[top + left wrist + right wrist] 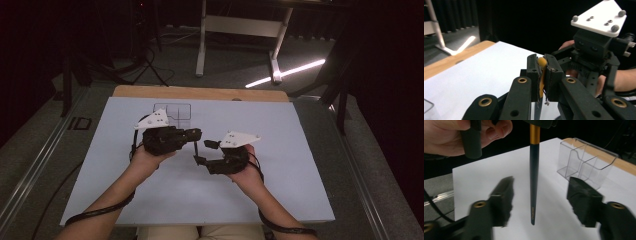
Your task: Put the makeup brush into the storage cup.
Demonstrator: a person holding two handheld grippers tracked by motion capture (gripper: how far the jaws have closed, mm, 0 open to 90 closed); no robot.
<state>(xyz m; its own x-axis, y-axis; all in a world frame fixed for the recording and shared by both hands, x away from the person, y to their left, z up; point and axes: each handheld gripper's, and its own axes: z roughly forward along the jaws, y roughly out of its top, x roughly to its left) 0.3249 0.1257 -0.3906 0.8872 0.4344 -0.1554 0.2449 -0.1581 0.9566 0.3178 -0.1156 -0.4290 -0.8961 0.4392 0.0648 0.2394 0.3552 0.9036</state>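
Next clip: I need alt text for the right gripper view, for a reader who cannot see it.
A slim dark brush handle with a gold ferrule hangs upright between the right claw's open black jaws, which do not touch it; its top runs up into the other claw. Behind it, a clear plastic compartment organiser stands on the white table sheet.

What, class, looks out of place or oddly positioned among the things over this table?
The brush stands out: it hangs upright in mid-air above the white sheet, pinched at its gold ferrule end by the left gripper, not standing in the clear organizer behind it. The right gripper has open jaws on either side of its handle, not touching it.
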